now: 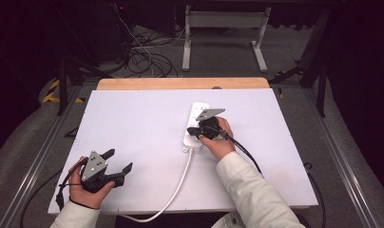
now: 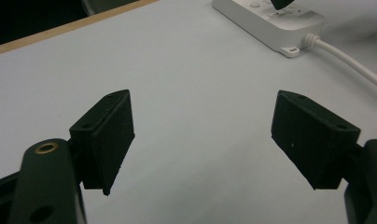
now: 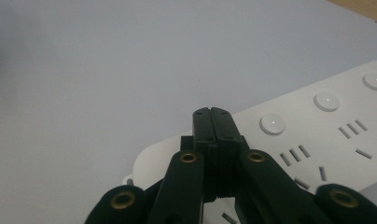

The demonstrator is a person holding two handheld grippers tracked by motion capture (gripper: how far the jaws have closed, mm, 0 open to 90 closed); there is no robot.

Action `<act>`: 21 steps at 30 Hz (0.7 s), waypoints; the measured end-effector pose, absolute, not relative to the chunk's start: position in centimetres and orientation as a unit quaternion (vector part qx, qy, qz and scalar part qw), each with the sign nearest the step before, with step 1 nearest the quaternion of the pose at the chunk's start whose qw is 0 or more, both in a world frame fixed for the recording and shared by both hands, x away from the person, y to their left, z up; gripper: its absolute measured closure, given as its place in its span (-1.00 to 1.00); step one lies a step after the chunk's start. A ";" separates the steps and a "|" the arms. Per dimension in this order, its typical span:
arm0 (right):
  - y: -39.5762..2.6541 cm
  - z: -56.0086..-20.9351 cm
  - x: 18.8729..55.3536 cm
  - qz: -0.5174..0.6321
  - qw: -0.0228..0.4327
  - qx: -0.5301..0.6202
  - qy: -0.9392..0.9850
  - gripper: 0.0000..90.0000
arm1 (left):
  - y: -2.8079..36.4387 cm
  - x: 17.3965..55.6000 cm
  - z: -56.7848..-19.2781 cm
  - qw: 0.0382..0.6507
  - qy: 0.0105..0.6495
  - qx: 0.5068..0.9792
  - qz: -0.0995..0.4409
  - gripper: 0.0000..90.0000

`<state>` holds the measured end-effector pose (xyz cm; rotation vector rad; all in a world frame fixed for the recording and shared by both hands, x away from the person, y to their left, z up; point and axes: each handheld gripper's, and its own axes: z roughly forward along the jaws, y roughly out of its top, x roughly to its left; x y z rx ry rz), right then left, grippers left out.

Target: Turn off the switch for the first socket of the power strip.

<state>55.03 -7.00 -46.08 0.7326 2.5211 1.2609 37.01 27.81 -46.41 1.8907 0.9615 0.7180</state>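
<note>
On my left, the left claw sits low over the near left corner of the white tabletop, held in the person's left hand, with its grey three-cornered plate facing up. Its jaws stand wide apart with nothing between them; in the left gripper view I see bare white surface between the two black pads, and they hang just above the board without touching it. A black cable loops from it around the wrist.

Moving toward the middle, a white cord runs from the near edge of the tabletop up to the white power strip, which lies flat a little right of centre, its long side running away from me. In the left gripper view the strip's cord end is far off at the top right, well apart from that claw.

On the right, the right claw is pressed shut, its two pads flat against each other with nothing caught between them. It points down at the near end of the power strip. In the right gripper view the closed tips sit just beside the first round button of the strip's row of three; I cannot tell whether they touch the casing. The wooden edge of the table shows behind.
</note>
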 end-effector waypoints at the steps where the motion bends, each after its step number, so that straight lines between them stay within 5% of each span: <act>1: -6.9 -46.2 55.1 0.429 0.115 0.250 0.860 1.00 | 27.8 37.0 -46.4 0.436 0.387 0.760 0.288 -0.52; 21: -6.7 -46.7 55.1 0.422 0.123 0.243 0.865 1.00 | 27.8 37.0 -46.4 0.436 0.387 0.760 0.289 -0.52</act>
